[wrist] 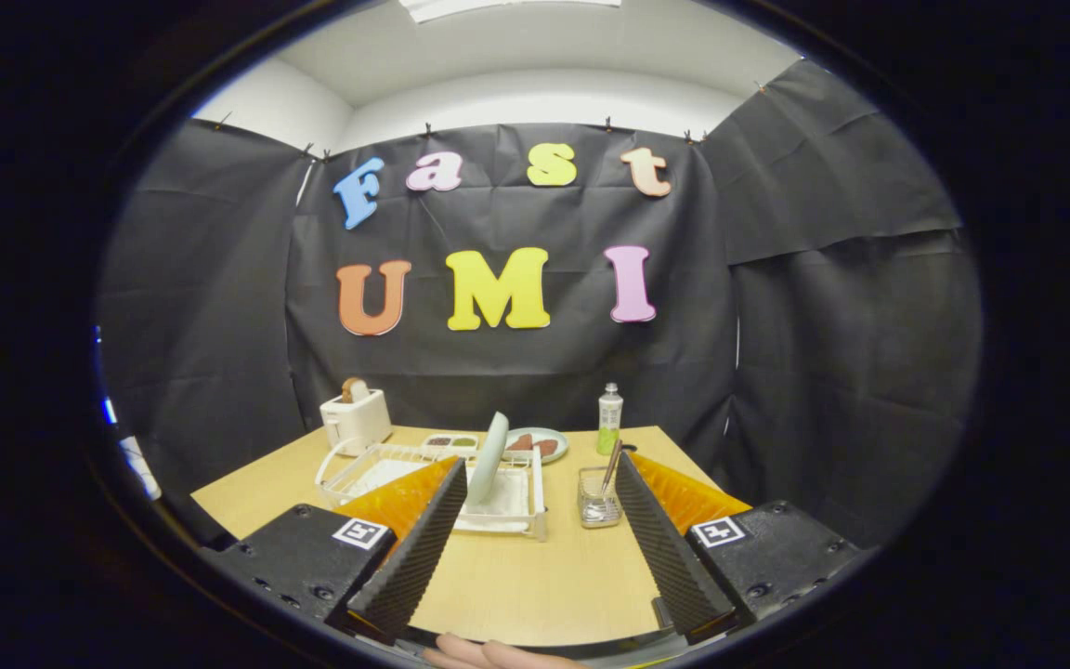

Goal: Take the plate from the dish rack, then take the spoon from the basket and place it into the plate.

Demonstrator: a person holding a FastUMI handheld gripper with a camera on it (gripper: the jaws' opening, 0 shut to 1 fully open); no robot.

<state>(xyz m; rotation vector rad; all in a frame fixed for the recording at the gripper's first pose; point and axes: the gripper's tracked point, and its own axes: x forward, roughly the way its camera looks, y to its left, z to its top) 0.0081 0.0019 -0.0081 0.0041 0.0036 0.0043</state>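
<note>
The hand-held gripper (535, 506) is held wide open, with nothing gripped. The plate (489, 457) is seen standing on edge in the rack (424, 478), just beyond the left finger. The spoon (611, 467) is propped in the basket (598, 506), right of the rack.

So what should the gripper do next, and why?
Probably ease forward toward the plate. The gripper is open with nothing between its fingers, and the plate stands on edge in the dish rack, just beyond the left fingertip. The spoon waits in its basket near the right fingertip; the plate comes first.
</note>
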